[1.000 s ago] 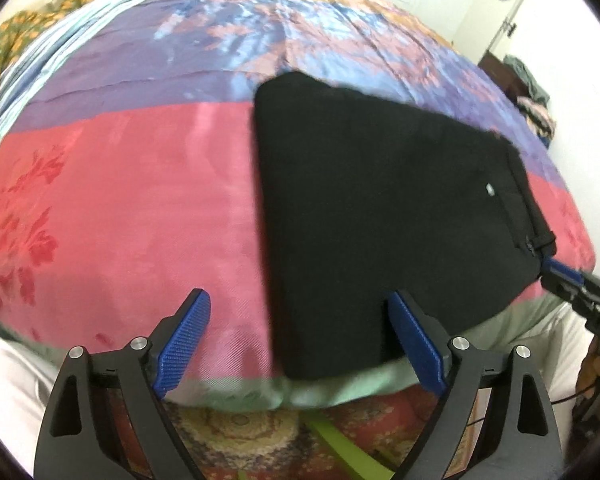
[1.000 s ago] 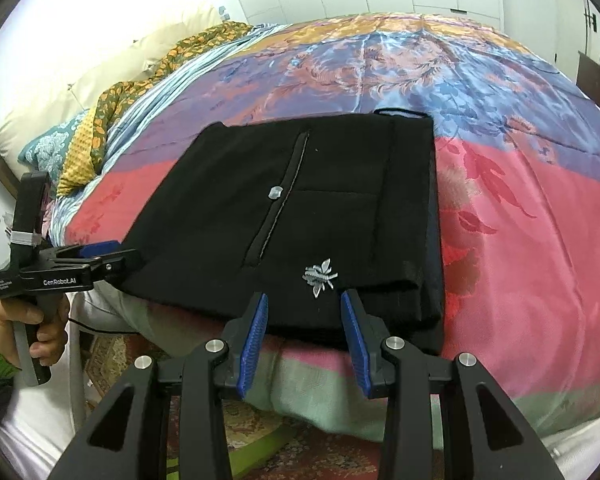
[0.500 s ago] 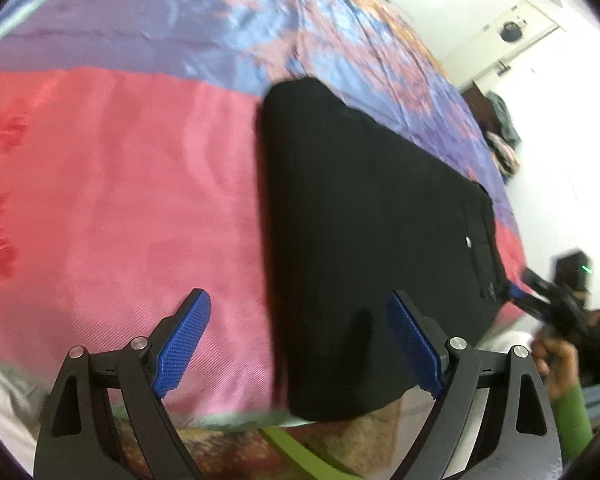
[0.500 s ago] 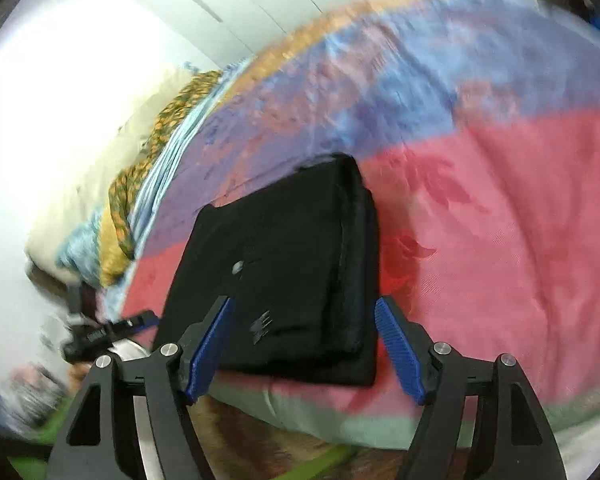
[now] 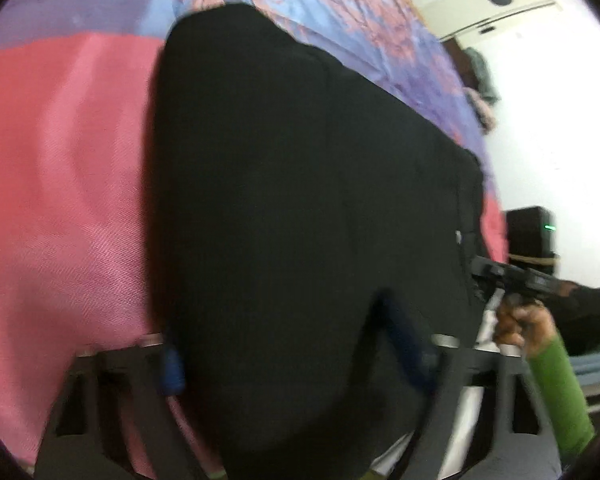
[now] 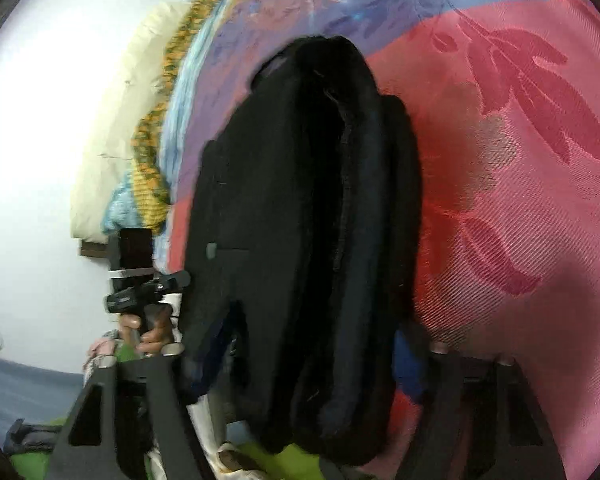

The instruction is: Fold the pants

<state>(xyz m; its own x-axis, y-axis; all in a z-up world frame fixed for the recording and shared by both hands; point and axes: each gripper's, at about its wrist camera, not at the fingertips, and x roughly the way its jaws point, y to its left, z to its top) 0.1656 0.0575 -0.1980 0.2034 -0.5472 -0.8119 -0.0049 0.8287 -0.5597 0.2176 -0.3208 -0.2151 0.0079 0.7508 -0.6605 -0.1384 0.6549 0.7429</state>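
Note:
The folded black pants [image 5: 300,200] lie on the bedspread, near the bed's front edge. My left gripper [image 5: 296,364] is open, its jaws wide apart with the near left end of the pants between them; the cloth hides part of its blue pads. My right gripper [image 6: 312,356] is open too, its jaws on either side of the stacked layers at the pants' right end [image 6: 320,220]. Each gripper shows in the other's view, the right one [image 5: 496,276] and the left one [image 6: 152,288], both at the pants' edge.
The bedspread is pink [image 5: 68,184] near me and purple and blue [image 5: 340,12] further back. Pillows and a patterned blanket [image 6: 148,128] lie at the head of the bed. A white wall and door [image 5: 500,0] stand beyond the bed.
Both grippers have moved in close to the pants and turned, so each end of the pants now sits between open jaws. The right gripper has opened wider.

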